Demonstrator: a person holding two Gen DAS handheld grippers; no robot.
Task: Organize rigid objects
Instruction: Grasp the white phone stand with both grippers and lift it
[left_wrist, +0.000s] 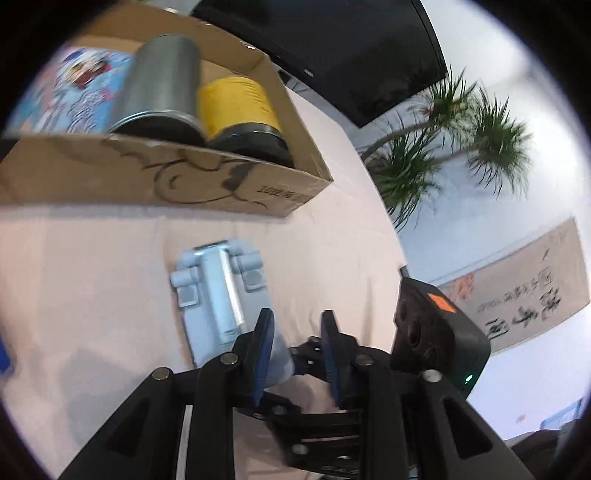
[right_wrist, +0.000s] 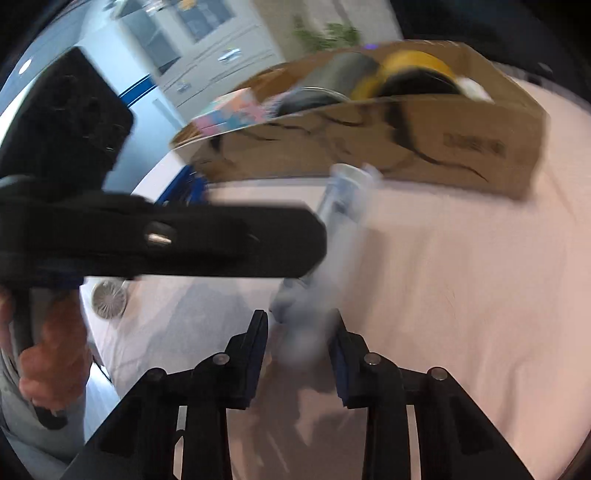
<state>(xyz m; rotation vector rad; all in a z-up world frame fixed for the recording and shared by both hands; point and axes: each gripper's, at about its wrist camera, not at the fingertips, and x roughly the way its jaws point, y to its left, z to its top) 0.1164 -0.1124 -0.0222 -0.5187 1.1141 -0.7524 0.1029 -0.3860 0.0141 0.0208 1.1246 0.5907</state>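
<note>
At the far left, inside an open cardboard box (left_wrist: 236, 184), a picture-printed carton (left_wrist: 70, 92) lay flat, likely laid down so it would fit under the low walls. Just to its right a grey tin (left_wrist: 162, 88) and a yellow tin (left_wrist: 240, 107) lay on their sides, touching, lids toward the camera, packed close to save room. The box sat on a table covered in pink cloth (left_wrist: 92, 258).

In front of the box lay the item to be sorted, a pale blue folding stand (left_wrist: 218, 295), near the box's front wall but apart from it. The left gripper (left_wrist: 295, 343) had its jaws parted, one blue pad overlapping the stand's near end; whether it gripped the stand could not be told. In the right wrist view the right gripper (right_wrist: 299, 343) stood released, its fingers either side of the blurred stand (right_wrist: 325, 251), apparently readying a two-handed lift.

To the right, bare cloth gave open room. The box's front wall was the edge to clear.
</note>
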